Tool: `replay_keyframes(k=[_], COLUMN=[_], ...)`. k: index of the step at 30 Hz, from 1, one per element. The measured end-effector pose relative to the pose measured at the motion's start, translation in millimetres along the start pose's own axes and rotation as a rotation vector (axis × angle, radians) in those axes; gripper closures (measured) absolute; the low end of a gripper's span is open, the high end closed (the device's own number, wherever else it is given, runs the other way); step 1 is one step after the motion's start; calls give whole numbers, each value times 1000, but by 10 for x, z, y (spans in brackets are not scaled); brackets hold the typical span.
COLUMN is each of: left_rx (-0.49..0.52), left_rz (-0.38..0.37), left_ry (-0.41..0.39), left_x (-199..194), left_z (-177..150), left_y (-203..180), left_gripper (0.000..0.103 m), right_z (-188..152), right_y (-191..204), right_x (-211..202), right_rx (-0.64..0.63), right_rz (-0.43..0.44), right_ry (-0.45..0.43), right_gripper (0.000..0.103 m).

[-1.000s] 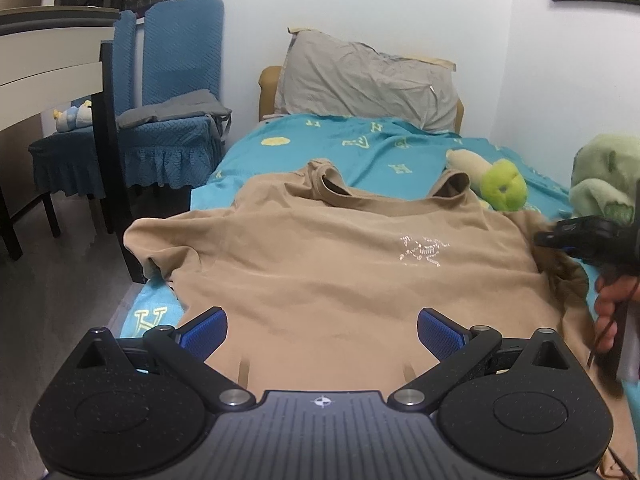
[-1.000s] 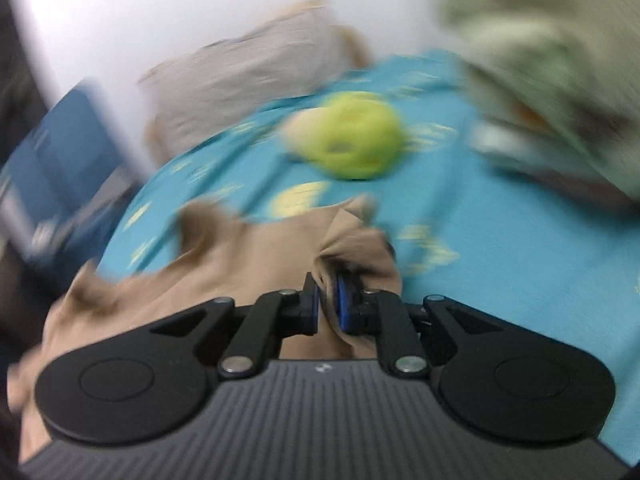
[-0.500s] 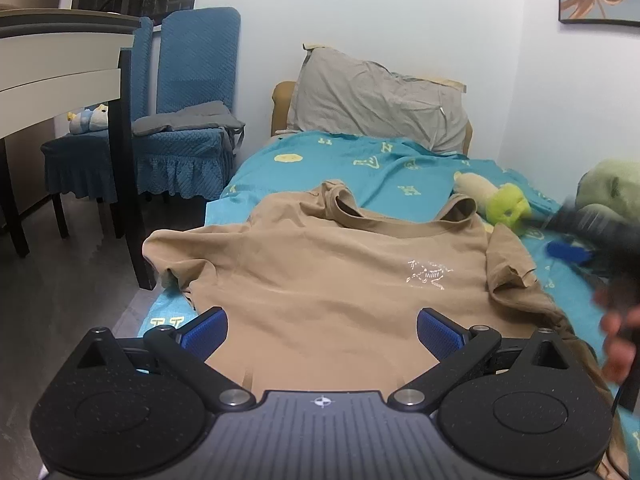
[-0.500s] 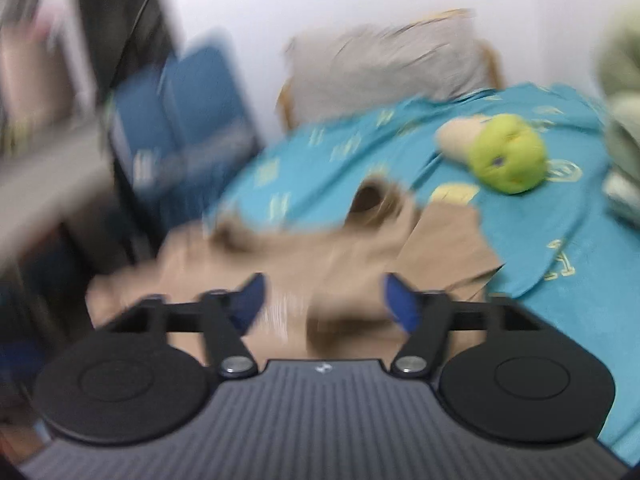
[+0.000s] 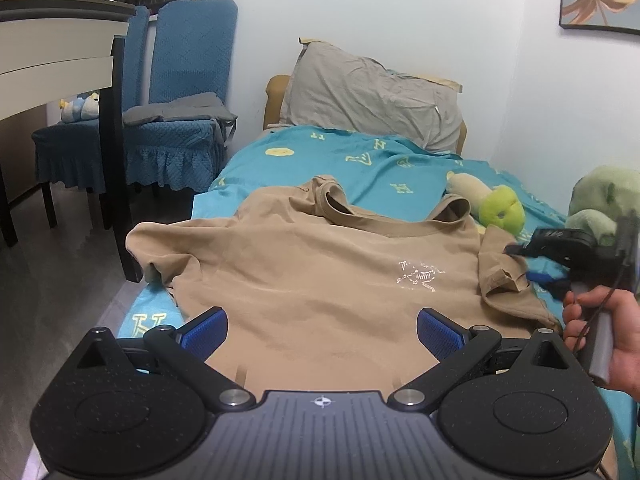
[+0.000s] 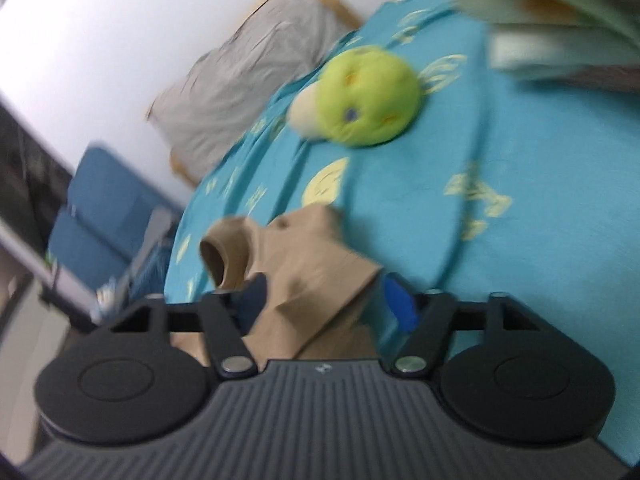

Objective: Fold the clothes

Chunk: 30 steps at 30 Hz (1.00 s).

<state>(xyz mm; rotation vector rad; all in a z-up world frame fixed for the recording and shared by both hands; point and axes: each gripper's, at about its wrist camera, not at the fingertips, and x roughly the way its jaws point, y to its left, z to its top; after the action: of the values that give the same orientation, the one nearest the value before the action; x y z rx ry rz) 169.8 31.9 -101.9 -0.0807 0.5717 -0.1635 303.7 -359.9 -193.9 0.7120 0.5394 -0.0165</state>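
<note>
A tan T-shirt with a small white logo lies spread on the teal bedsheet, collar toward the pillow. My left gripper is open over the shirt's lower hem, touching nothing. My right gripper is open, its jaws on either side of the folded-in right sleeve; the view is blurred. It also shows in the left wrist view at the shirt's right sleeve, held by a hand.
A grey pillow leans at the headboard. A green plush toy lies right of the collar, and a larger green plush sits at the right edge. Two blue chairs and a table stand left of the bed.
The right gripper was shut on the sleeve, opened and let it go, and now sits low around the sleeve again. The sleeve lies folded inward. The left gripper has drawn back slightly.
</note>
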Motion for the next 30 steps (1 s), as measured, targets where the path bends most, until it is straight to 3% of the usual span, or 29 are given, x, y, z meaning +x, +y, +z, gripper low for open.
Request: replay_keyframes(k=[1, 4, 8, 15, 20, 23, 30], left_rx=[-6, -46, -99, -175, -208, -225, -255], left_rz=[1, -10, -20, -23, -33, -40, -14], left_ry=[-3, -15, -50, -70, -63, -77, -98], left_x=[-3, -27, -126, -194, -179, -208, -230], left_z=[9, 48, 117, 176, 191, 218, 273], left_y=[8, 59, 149, 305, 362, 392, 542], left_gripper=[1, 1, 1, 1, 1, 1, 1], right_z=[-17, -69, -129, -30, 174, 194, 92], right_y=[114, 465, 939, 1178, 1089, 1268, 2104], right_x=[-23, -138, -312, -317, -416, -418, -14], right_rx=[-55, -219, -486, -583, -423, -452, -511], right_rz=[-18, -76, -280, -482, -482, -377, -121], right_ry=[-21, -96, -197, -175, -110, -95, 49], right_gripper=[87, 91, 91, 91, 92, 92, 97])
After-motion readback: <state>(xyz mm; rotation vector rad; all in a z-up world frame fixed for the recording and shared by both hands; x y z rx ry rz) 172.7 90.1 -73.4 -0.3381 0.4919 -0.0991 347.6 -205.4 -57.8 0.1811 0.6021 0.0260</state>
